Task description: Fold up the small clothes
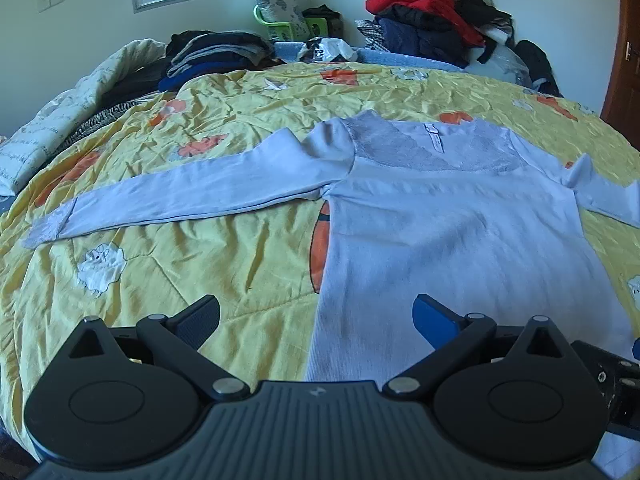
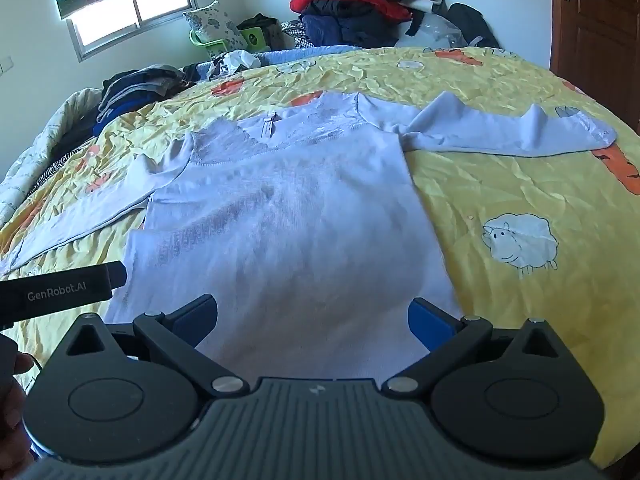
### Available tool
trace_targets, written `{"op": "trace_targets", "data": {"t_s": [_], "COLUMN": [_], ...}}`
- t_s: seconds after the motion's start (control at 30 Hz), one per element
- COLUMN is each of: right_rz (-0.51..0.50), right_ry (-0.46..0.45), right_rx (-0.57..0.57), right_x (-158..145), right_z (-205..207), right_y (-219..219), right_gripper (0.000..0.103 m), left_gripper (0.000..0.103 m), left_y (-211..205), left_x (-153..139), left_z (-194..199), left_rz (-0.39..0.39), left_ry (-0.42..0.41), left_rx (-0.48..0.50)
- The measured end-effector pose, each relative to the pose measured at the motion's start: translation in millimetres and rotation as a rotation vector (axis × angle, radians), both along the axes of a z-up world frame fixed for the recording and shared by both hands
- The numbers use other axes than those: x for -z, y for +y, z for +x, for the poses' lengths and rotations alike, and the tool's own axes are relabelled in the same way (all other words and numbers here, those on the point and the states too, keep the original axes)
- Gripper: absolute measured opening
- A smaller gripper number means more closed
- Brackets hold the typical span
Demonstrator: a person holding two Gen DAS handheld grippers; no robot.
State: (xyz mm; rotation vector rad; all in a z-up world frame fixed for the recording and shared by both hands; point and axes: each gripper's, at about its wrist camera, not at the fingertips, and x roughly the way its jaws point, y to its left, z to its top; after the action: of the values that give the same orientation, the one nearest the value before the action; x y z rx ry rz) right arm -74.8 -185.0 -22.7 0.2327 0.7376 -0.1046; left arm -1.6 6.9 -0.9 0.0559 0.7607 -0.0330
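A pale lilac long-sleeved top (image 1: 448, 232) lies flat on the yellow quilt, neck with lace yoke away from me, both sleeves spread out sideways. It also shows in the right wrist view (image 2: 288, 232). My left gripper (image 1: 316, 316) is open and empty, hovering over the top's near left hem edge. My right gripper (image 2: 312, 320) is open and empty above the near hem, right of centre. The left gripper's body (image 2: 60, 288) shows at the left of the right wrist view. The left sleeve (image 1: 180, 196) lies straight; the right sleeve (image 2: 500, 132) is slightly rumpled.
The yellow quilt (image 1: 200, 264) with sheep and carrot prints covers the bed. Folded dark clothes (image 1: 216, 56) are stacked at the far left. A heap of red and dark clothes (image 1: 432, 16) rises at the far right. A green basket (image 1: 288, 28) stands by the wall.
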Motion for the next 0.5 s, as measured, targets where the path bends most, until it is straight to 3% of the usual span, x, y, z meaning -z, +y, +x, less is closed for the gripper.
{"op": "trace_targets", "data": {"t_s": [0.5], "right_rz": [0.005], "right_ry": [0.013], "right_rx": [-0.006], "right_x": [3.6], "right_z": [1.1], "right_y": [1.6], "right_gripper": [0.103], "left_gripper": [0.103], "left_y": [2.2], "left_x": [4.5], "left_z": [3.3], "left_rz": [0.003], "left_ry": [0.025], "left_rx": [-0.017]}}
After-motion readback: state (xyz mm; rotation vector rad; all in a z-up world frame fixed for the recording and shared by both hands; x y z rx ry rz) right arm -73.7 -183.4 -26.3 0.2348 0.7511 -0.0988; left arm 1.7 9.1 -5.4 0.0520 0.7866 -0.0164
